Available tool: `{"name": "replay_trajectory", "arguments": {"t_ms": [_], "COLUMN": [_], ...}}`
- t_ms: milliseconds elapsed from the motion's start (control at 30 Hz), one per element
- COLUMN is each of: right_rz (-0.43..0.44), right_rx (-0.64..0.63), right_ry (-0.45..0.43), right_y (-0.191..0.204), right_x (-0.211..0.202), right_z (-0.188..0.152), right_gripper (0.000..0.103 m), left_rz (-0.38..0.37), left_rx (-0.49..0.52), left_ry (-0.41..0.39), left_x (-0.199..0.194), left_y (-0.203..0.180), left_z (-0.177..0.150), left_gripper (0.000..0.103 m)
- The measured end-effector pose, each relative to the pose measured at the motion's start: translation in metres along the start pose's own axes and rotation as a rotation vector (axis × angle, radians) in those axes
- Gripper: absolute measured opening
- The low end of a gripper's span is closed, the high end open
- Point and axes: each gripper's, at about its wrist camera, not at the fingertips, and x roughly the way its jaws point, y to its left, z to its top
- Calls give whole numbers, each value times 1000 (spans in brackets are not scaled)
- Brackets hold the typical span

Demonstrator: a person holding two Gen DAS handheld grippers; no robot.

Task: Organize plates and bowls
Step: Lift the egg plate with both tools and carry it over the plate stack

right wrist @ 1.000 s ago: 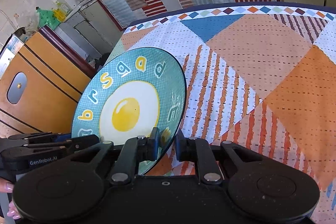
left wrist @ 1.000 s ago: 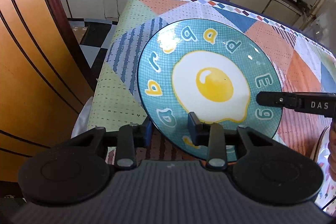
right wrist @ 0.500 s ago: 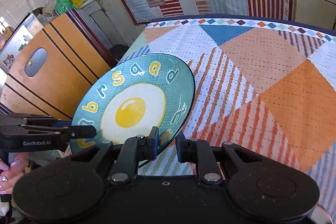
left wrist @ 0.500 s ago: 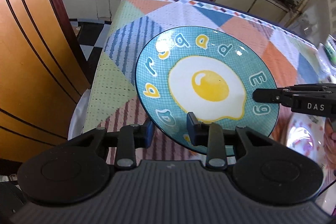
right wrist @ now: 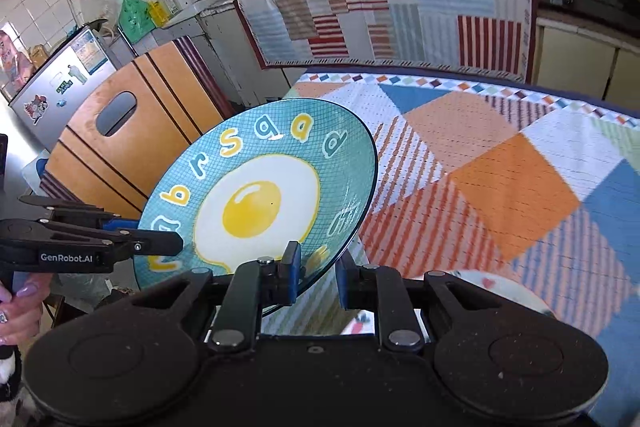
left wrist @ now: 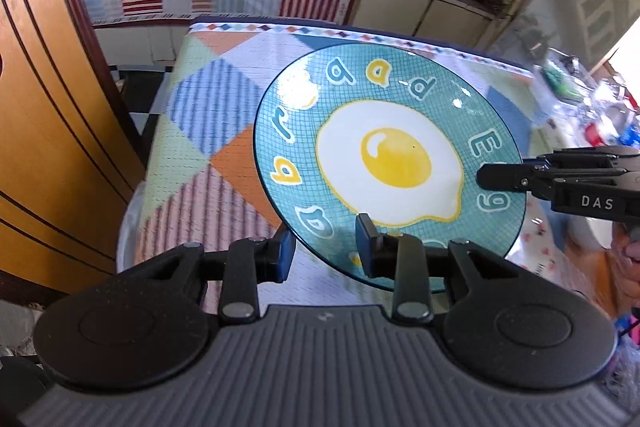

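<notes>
A kitchen, patchwork tablecloth across the table, and the egg plate rides tilted in the air above it. Left gripper pinches its near rim, right gripper its opposite edge, both narrowed onto it. Best keep both grips level and matched. The destination is blurred, cut off at right.

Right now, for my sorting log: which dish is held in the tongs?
The teal fried-egg plate, clamped at its rim by both the left tongs and the right tongs. The white heart-print dish lies below it, ungripped.
</notes>
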Motion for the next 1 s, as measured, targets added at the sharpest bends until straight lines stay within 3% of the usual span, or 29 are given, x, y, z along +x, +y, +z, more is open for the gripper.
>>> {"name": "replay_trajectory", "arguments": {"t_ms": [433,700,1000], "right_rz": [-87,-148,-174], "right_rx": [14,71,149], "right_ry": [-78,-65,-22], "right_y": [-8,-24,-53], "right_x": [-78,-105,-99], "right_z": [-42,-70,-102], "right_gripper": [23,23,24], "left_rz": [-82,-138,-140], "left_rx": [99,154,167], "left_ry": [3,45,126], "left_x": [-30,-16,24], "left_y": [-68,-103,-124], "left_z": [-24,-33,-46], "left_gripper": [30,30,30]}}
